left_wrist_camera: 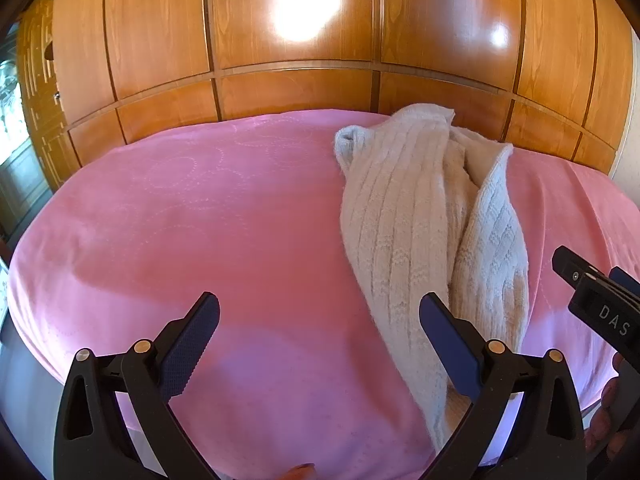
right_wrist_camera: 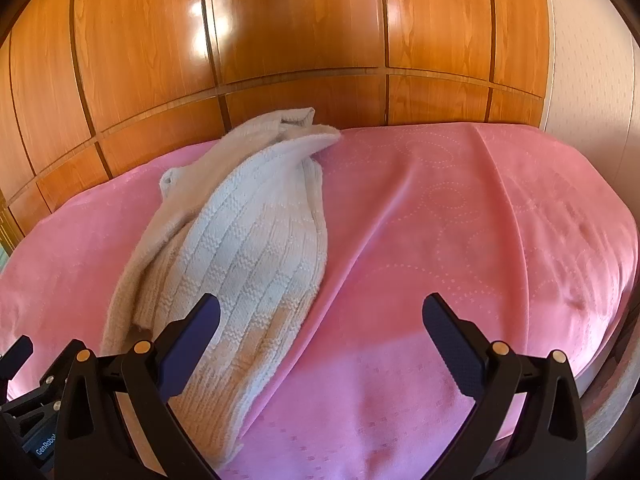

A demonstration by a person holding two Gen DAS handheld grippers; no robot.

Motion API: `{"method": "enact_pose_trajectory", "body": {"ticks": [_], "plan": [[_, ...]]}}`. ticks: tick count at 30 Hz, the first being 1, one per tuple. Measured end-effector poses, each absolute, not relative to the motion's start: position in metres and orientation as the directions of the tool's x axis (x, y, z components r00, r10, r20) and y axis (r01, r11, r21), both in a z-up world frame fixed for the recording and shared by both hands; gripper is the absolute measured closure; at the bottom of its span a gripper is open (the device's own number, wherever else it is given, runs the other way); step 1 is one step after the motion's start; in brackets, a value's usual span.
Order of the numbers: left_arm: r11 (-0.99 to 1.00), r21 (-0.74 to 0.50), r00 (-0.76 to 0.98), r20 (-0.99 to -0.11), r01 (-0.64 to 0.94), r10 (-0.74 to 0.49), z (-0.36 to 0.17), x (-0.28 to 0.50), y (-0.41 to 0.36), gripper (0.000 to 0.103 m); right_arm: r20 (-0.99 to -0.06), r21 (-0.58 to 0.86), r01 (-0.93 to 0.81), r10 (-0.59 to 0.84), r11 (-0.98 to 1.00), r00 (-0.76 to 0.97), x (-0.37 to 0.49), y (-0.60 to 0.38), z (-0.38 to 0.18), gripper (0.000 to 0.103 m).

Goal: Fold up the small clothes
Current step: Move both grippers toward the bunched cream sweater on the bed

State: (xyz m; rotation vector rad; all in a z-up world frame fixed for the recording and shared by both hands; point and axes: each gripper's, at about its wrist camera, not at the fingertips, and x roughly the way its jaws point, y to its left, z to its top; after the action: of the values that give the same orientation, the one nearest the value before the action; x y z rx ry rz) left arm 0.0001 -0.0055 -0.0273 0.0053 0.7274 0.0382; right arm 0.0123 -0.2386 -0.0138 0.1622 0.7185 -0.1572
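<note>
Cream knit garment (left_wrist_camera: 424, 216) lies bunched lengthwise mid-bed, far end near the back edge of the pink bedspread (left_wrist_camera: 200, 220). Looks soft, light, floppy, stretchy; prob best pinched at near corners/hem. Left gripper (left_wrist_camera: 320, 320) & right gripper (right_wrist_camera: 320, 320) both wide, empty.

free: pink bedspread (left_wrist_camera: 200, 220) | obstacle: knit garment (left_wrist_camera: 408, 208), wooden wardrobe (left_wrist_camera: 288, 80)
</note>
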Motion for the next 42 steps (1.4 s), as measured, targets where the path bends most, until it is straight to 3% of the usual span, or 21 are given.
{"method": "enact_pose_trajectory", "body": {"ticks": [42], "plan": [[1.0, 0.018, 0.723, -0.691, 0.007, 0.007, -0.023, 0.003, -0.008, 0.004, -0.637, 0.098, 0.147, -0.052, 0.984, 0.769, 0.012, -0.226, -0.001, 0.002]]}}
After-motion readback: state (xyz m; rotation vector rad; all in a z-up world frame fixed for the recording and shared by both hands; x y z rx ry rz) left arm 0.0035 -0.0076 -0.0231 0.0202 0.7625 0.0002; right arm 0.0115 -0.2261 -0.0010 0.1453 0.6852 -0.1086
